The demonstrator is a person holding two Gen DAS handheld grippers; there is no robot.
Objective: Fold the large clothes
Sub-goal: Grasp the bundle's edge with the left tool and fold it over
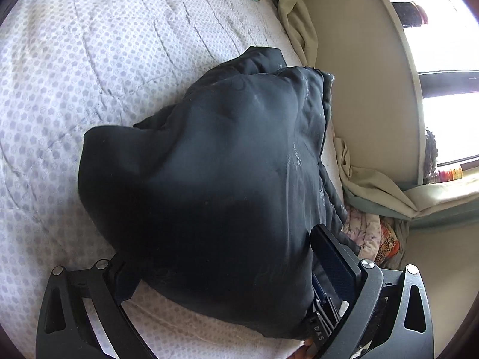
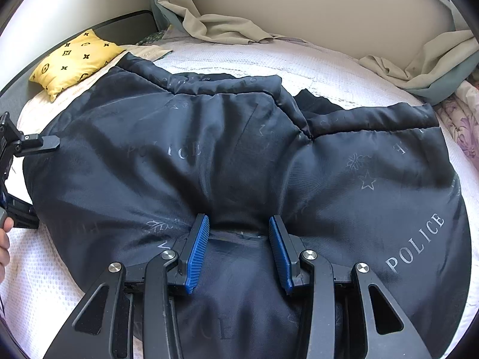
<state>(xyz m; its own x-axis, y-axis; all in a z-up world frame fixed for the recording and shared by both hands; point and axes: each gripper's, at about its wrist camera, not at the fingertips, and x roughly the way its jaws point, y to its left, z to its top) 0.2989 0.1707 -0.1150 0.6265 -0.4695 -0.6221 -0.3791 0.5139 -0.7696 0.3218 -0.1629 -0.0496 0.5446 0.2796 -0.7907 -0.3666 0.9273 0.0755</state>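
Jacket (image 2: 239, 161): dark, "POLICE" print, spread on bed (image 1: 74, 89).
Right gripper (image 2: 238, 239): jaws apart, pressing the fabric.
Left gripper (image 1: 227, 269): jaws apart, jacket bunched between.

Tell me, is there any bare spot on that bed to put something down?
Yes: bare quilt left of the dark jacket, and a strip behind it, between the yellow cushion and the crumpled curtain. The middle is crowded, with the jacket reaching almost to the right edge.
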